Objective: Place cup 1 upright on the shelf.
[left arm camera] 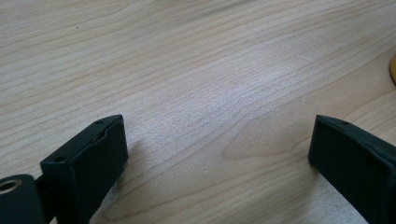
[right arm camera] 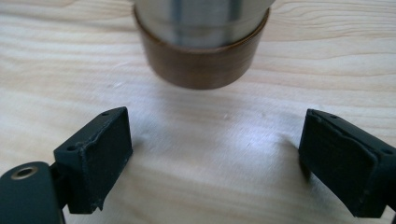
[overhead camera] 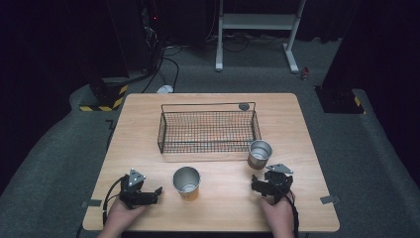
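In the high view two round metal cups stand on the pale wooden surface (overhead camera: 148, 114): one with a brown base (overhead camera: 259, 153) right of centre, just above the right gripper (overhead camera: 265, 184) and beside the lower right corner of the single black wire basket (overhead camera: 208, 130), the other with an orange base (overhead camera: 186, 182) low in the middle, just right of the left gripper (overhead camera: 151, 194). In the left gripper view the left gripper (left arm camera: 217, 144) is released, its two black jaws wide apart over bare wood grain, a sliver of orange at the right edge. In the right gripper view the right gripper (right arm camera: 215, 149) is likewise released, the brown-based cup (right arm camera: 201, 42) at top centre, just beyond the jaws and apart from them
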A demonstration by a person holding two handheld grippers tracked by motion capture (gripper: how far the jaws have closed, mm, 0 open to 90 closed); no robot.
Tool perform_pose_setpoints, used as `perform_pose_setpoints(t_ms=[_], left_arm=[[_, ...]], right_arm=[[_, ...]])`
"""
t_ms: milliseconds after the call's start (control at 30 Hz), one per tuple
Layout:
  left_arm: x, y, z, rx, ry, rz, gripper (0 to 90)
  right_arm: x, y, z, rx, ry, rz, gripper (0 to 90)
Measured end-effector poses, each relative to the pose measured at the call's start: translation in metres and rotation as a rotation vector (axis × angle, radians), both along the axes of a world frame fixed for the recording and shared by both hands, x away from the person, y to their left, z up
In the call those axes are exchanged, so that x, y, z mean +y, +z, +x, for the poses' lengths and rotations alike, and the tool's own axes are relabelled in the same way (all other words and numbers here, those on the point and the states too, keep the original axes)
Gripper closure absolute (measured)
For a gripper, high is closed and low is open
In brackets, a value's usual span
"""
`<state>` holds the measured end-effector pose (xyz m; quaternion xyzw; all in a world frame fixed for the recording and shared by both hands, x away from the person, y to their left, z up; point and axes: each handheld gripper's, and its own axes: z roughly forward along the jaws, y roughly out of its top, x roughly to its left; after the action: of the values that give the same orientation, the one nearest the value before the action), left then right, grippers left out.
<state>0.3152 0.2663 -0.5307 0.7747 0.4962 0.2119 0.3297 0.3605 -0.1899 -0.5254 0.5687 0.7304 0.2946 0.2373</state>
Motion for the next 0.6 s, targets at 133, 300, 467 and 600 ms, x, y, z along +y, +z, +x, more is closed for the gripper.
perform_pose_setpoints(t_ms=[133,300,467,600], left_arm=[[0.0002,0.0,0.0001,-0.001,-0.002,0.001,5.0],[0.0002,0.0,-0.0004,-0.001,0.002,0.002,5.0],[0.0005,0.0,-0.0007,0.0,0.009,0.002,5.1],[0.0012,0.0004,-0.0013,-0.003,0.038,0.009,5.3]], right_arm=[[-0.0002,0.0001,-0.0012,0.0,0.013,-0.002,9.3],[-0.0013,0.0,-0.0044,-0.003,0.039,-0.005,9.3],[-0.0012,0.0,-0.0059,-0.002,0.049,-0.003,9.3],[-0.0018,0.0,-0.0058,-0.002,0.055,-0.004,9.2]])
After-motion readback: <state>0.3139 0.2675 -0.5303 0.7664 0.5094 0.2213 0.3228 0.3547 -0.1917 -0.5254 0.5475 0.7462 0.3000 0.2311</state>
